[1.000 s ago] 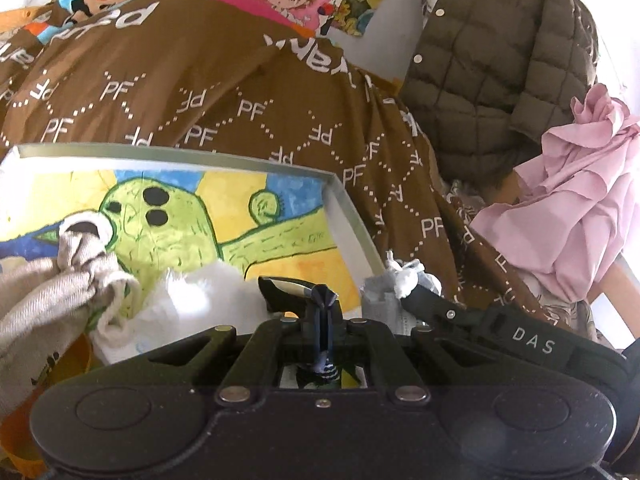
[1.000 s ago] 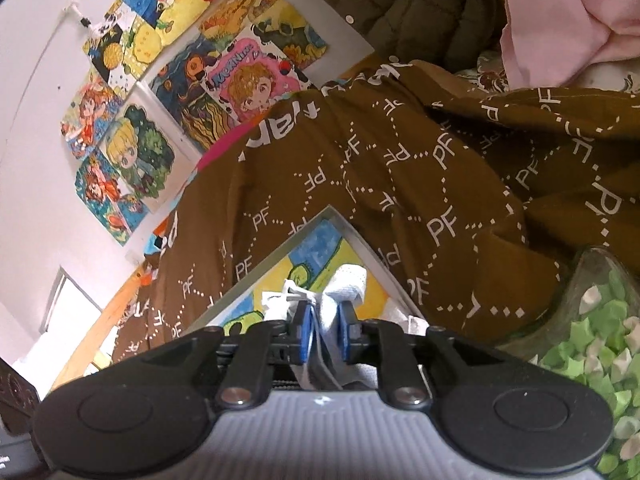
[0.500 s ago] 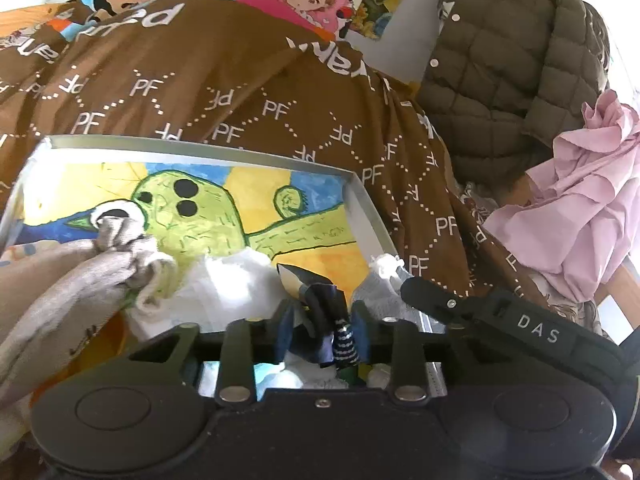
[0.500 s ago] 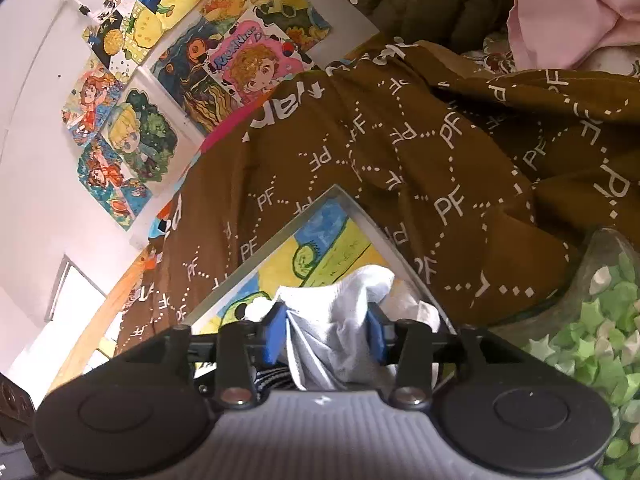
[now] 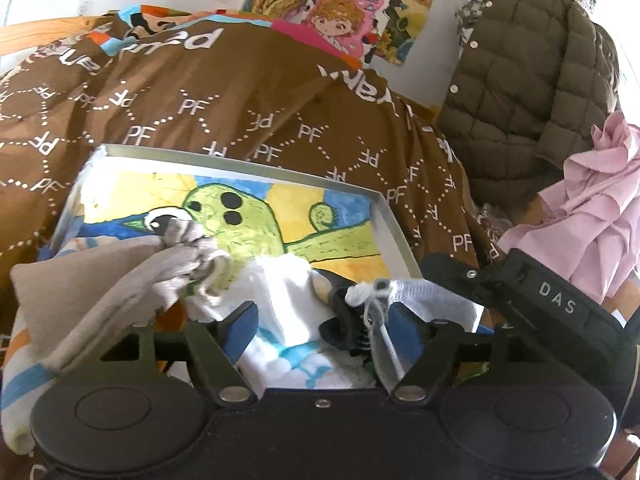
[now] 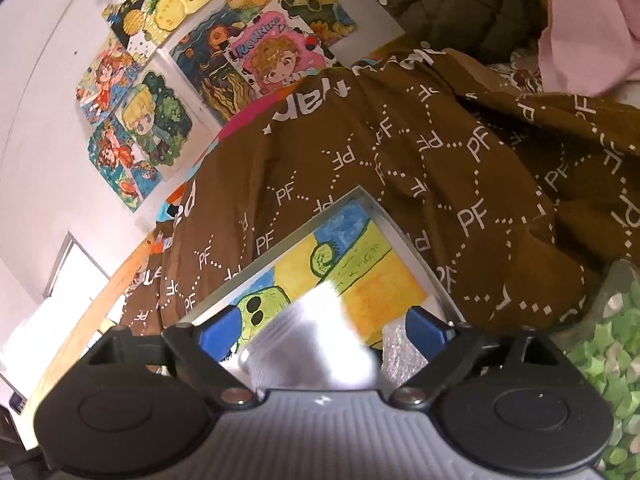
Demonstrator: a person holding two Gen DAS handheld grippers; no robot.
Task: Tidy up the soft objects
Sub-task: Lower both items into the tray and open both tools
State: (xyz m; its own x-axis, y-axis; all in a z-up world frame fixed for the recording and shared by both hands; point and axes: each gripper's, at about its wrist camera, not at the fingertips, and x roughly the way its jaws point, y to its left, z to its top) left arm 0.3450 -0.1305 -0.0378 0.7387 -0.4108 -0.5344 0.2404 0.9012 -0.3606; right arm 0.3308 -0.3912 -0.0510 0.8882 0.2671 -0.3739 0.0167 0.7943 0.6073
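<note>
Socks (image 5: 132,280) in tray (image 5: 248,166), brown PF blanket (image 5: 224,92).

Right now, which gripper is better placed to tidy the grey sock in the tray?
Left. The left gripper is open over the tray, with the grey sock just beside its left finger. The right gripper, also open, sees only a blurred white cloth and no sock.

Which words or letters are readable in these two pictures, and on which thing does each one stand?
"PF": repeated in white all over the brown blanket.
"DAS": on the black strap at the right of the left wrist view.
Pink cartoon poster: a title of about seven letters, too blurred to read.
Large white letters on the blanket: upside down, cut off, not readable.
</note>
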